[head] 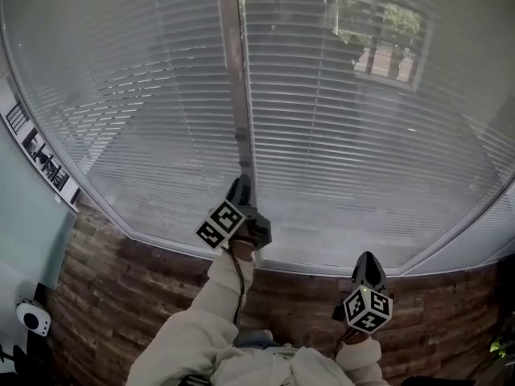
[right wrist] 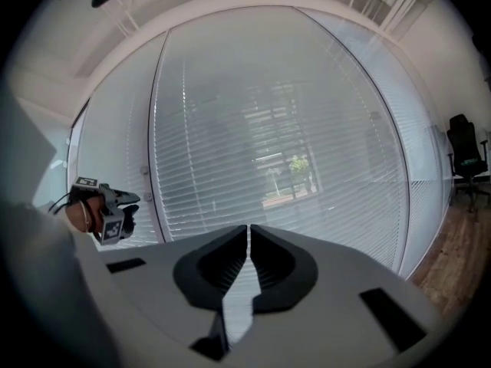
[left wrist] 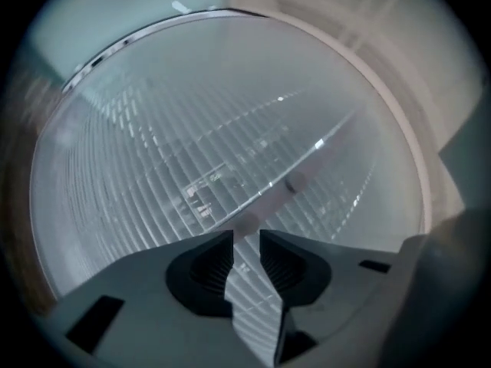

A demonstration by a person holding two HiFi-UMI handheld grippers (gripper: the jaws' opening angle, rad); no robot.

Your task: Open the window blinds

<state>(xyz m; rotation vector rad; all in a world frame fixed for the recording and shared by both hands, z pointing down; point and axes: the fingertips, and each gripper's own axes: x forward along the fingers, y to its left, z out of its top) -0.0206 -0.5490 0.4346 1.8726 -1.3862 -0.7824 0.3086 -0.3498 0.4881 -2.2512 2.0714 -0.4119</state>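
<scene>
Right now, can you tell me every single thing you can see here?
blinds: two, white, covering the window
window post: one, grey, between the blinds
wand: one, clear, hanging by the post
wood planks: many, brown, below the window
framed pictures: a row, black and white, left wall
small white gadget: one, white, bottom left
chair: one, black, far right of the room
sleeves: two, cream, bottom middle
left claw: one, dark, jaws apart, gripping nothing, wand just past its tips
right claw: one, dark, jaws together, empty, lower right
</scene>
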